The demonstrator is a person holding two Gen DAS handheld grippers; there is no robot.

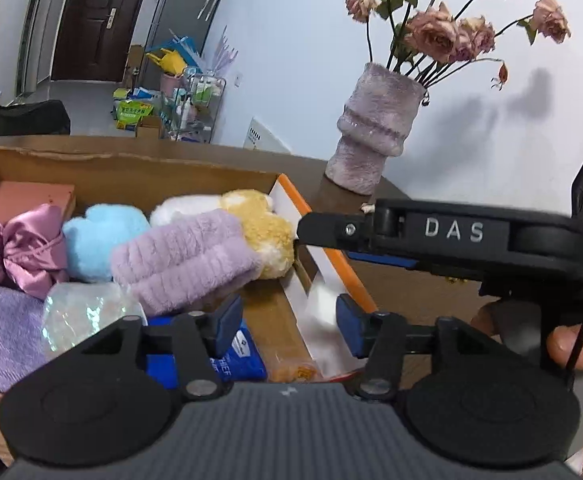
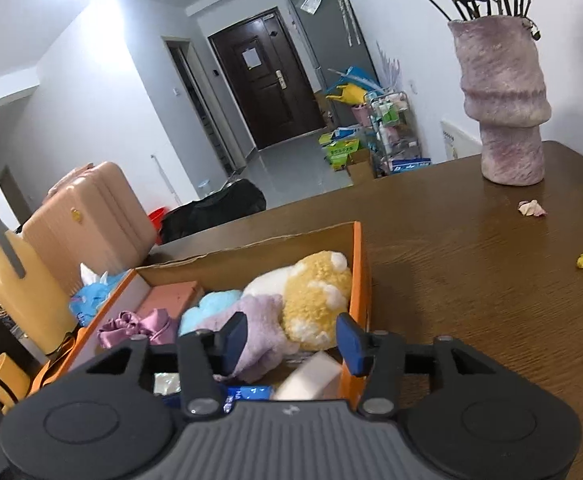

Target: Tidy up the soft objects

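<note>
A cardboard box (image 1: pixel 139 176) with orange edges sits on the dark wood-grain bench (image 2: pixel 471 280). Inside, from the left: a shiny pink satin bow (image 1: pixel 23 248), a fluffy pale-blue plush (image 1: pixel 99 240), a ribbed lilac fleece roll (image 1: pixel 183 260) lying with its long axis slanting up to the right, and a curly yellow-and-white plush toy (image 1: pixel 263 228) against the right wall. A blue packet (image 1: pixel 239 356) near the front shows the letters "HIEF". The left hand-held gripper (image 1: pixel 287 324) hovers spread and empty above the box. The right hand-held gripper (image 2: pixel 291 340), marked "DAS", is likewise spread, pinching nothing. A rough mauve vase (image 2: pixel 503 104) holds dried roses (image 1: pixel 451 32).
</note>
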